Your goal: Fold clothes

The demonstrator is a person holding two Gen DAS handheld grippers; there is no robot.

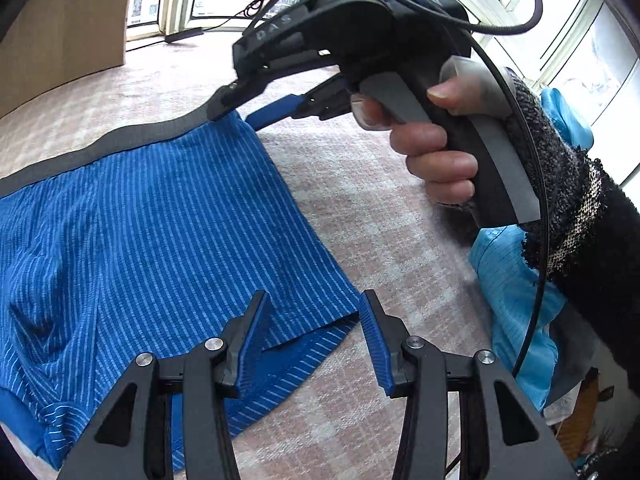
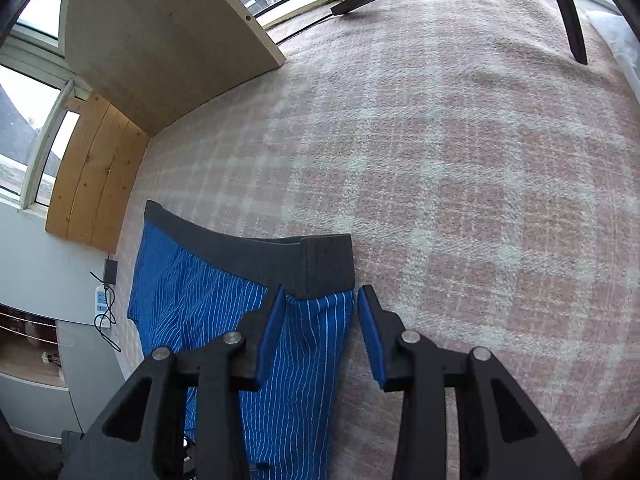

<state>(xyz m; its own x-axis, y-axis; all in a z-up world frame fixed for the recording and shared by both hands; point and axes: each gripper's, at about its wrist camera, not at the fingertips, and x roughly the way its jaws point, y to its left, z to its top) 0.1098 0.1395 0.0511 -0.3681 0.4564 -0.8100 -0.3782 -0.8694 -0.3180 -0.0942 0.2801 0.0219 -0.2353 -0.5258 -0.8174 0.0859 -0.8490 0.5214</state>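
Observation:
Blue striped boxer shorts (image 1: 160,232) with a dark grey waistband (image 1: 120,142) lie flat on a pink checked blanket (image 1: 380,220). My left gripper (image 1: 314,300) is open, its jaws astride the shorts' leg hem corner. My right gripper (image 2: 320,294) is open, its jaws astride the shorts' waistband corner (image 2: 328,266), which shows in the right wrist view with the shorts (image 2: 240,320). In the left wrist view the right gripper (image 1: 236,108) is held by a hand at that waistband corner.
A light blue garment (image 1: 516,300) lies at the right under the arm. A wooden board (image 2: 160,40) stands at the blanket's (image 2: 440,160) far left. A power strip with cables (image 2: 104,304) hangs on the wall. Black legs (image 2: 568,12) stand at the far right.

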